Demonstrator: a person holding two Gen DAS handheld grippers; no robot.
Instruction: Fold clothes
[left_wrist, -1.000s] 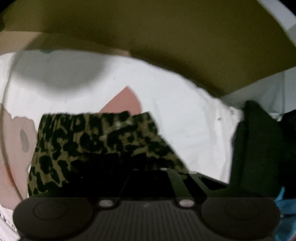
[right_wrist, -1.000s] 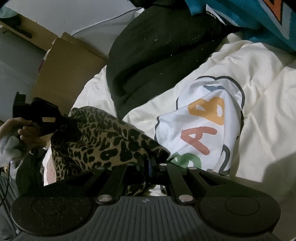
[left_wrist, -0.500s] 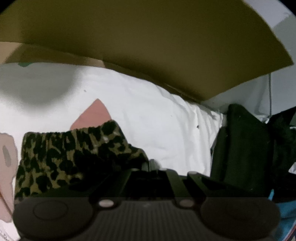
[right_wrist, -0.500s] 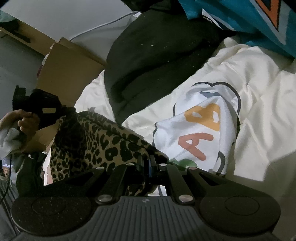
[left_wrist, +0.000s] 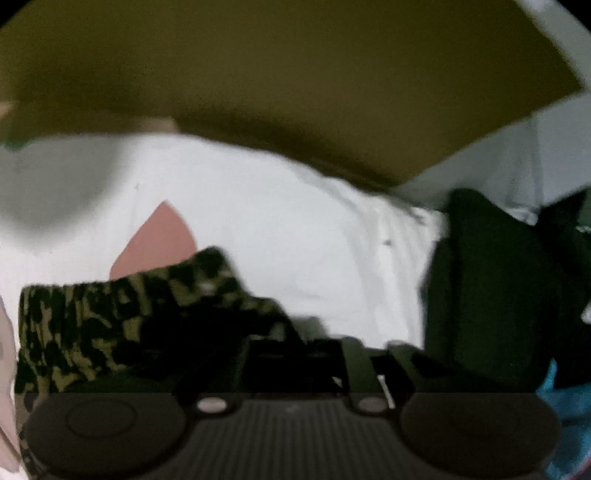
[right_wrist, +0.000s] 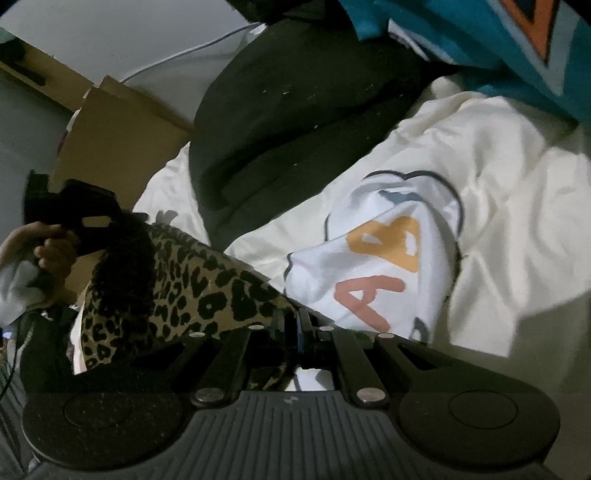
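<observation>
Leopard-print garment (right_wrist: 192, 291) lies on the white bedding (right_wrist: 498, 221), toward its edge nearest the cardboard box (right_wrist: 110, 136). Right gripper (right_wrist: 295, 328): fingers closed, pinching one corner of the garment beside the printed letter patch (right_wrist: 380, 266). Left gripper (left_wrist: 321, 350): jaws opening at the garment's far end; view blurred, so pad contact cannot be confirmed. Black garment (right_wrist: 295, 122) lies beyond.

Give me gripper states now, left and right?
Left gripper: jaws opening, letting go of the leopard-print garment.
Right gripper: shut on it.
</observation>
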